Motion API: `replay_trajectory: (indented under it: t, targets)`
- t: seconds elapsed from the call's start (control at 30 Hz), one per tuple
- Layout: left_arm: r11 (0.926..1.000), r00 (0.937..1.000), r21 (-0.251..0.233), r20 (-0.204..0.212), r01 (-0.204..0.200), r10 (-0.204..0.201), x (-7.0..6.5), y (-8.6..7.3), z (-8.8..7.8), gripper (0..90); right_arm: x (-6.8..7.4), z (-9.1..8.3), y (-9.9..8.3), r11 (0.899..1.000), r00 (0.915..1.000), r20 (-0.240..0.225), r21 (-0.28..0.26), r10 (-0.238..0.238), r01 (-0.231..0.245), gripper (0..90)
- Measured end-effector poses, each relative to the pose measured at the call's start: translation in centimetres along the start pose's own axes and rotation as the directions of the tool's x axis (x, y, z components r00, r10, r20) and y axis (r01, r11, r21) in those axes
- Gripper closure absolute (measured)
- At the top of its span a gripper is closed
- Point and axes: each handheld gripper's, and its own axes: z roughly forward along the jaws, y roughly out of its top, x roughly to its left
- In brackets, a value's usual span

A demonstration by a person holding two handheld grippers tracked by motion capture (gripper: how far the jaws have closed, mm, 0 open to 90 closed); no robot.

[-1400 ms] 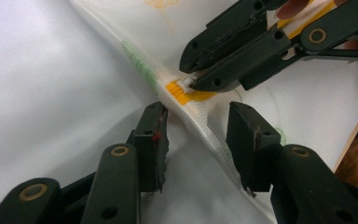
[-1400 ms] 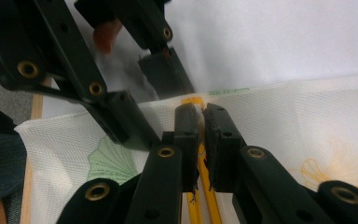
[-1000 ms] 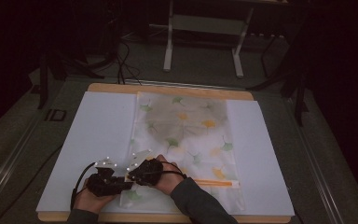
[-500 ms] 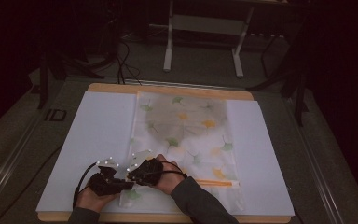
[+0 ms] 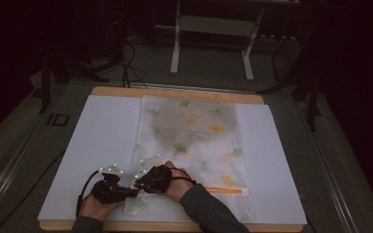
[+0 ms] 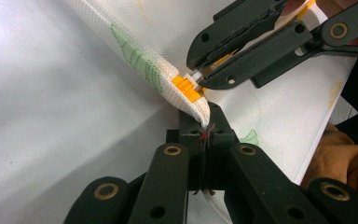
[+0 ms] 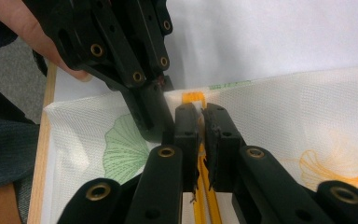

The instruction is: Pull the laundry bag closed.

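A white mesh bag (image 5: 194, 141) printed with green and orange leaves lies flat on the white board (image 5: 97, 141). An orange zipper (image 5: 223, 190) runs along its near edge. My left gripper (image 6: 204, 126) is shut on the fabric at the zipper's end (image 6: 186, 87), lifting that corner a little. Just beyond it, my right gripper (image 6: 200, 80) pinches the small white zipper pull (image 6: 195, 78). In the right gripper view, the right gripper (image 7: 199, 112) sits over the orange zipper (image 7: 200, 186), with the left gripper (image 7: 154, 119) close at its left. Both hands meet at the bag's near left corner (image 5: 133, 187).
The board rests on a wooden table (image 5: 175, 92) whose near edge lies just under my forearms. A metal stand (image 5: 209, 34) and cables (image 5: 126, 58) are on the dark floor beyond the table. Bare white board lies left and right of the bag.
The left hand has shifted slightly at the corner. Both grippers stay together on the zipper's end.
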Motion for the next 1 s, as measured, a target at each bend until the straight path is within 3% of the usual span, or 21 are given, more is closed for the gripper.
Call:
replay_trajectory:
  t: [0.53, 1.0]
  targets:
    - [0.9997, 1.0000, -0.022, 0.003, 0.004, -0.004, 0.26, -0.12, -0.41, 88.7, -0.22, 0.17, -0.93, 0.999, 1.0000, 0.003, 0.037, 0.002, -0.002, 84.4]
    - [0.9994, 1.0000, -0.033, 0.002, 0.008, -0.008, 0.31, -0.16, -0.57, 88.6, 0.08, 0.32, -0.91, 0.997, 0.9994, 0.021, 0.073, -0.027, 0.025, 84.4]
